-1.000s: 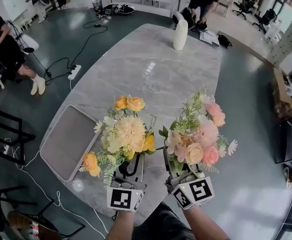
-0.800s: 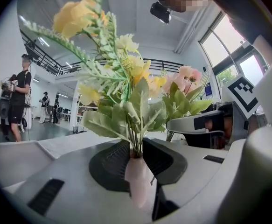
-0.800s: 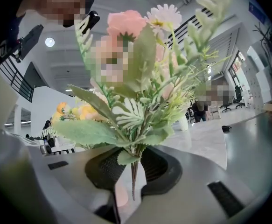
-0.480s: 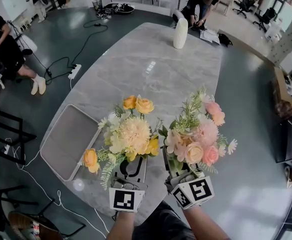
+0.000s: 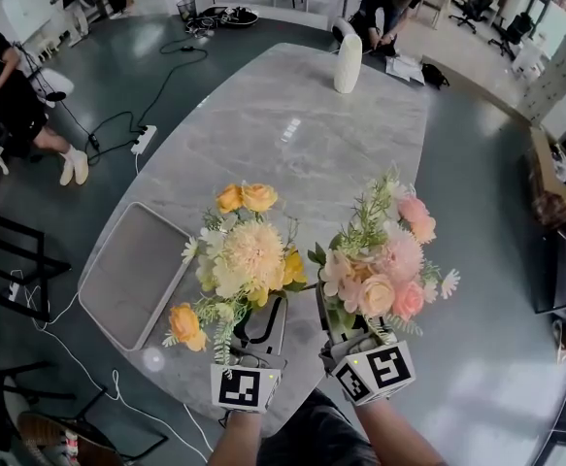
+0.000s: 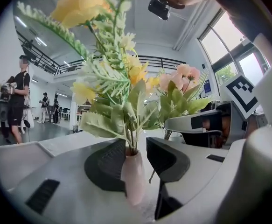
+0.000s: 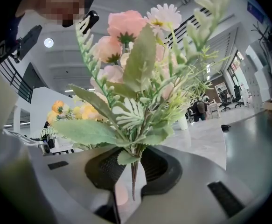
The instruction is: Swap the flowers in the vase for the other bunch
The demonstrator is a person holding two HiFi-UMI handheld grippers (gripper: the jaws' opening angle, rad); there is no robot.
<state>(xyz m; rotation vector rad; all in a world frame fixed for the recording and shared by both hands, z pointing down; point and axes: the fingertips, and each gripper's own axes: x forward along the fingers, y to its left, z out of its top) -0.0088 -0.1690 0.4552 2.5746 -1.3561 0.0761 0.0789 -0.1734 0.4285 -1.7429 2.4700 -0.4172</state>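
Note:
The yellow bunch (image 5: 249,255) stands in a small pink vase (image 6: 133,176) on the marble table (image 5: 292,134), near its front edge. My left gripper (image 5: 258,320) has the vase between its jaws, which are opening. A gap shows on the right side of the vase, so the pads are not pressing it. Just to the right, my right gripper (image 5: 346,323) is shut on the thin stems of the pink bunch (image 5: 384,265) and holds it upright. In the right gripper view the stems (image 7: 133,171) hang between the dark pads (image 7: 156,164). The head view hides the vase under the blooms.
A tall white vase (image 5: 349,64) stands at the table's far end. A grey tray (image 5: 132,275) lies at the table's left edge. People, cables and a power strip (image 5: 144,140) are on the floor to the left, and a black chair (image 5: 16,260) stands beside the table.
The left gripper's jaws have spread wider around the vase. The yellow bunch swayed slightly, and its low orange bloom now sits lower. The right gripper and the pink bunch have not moved.

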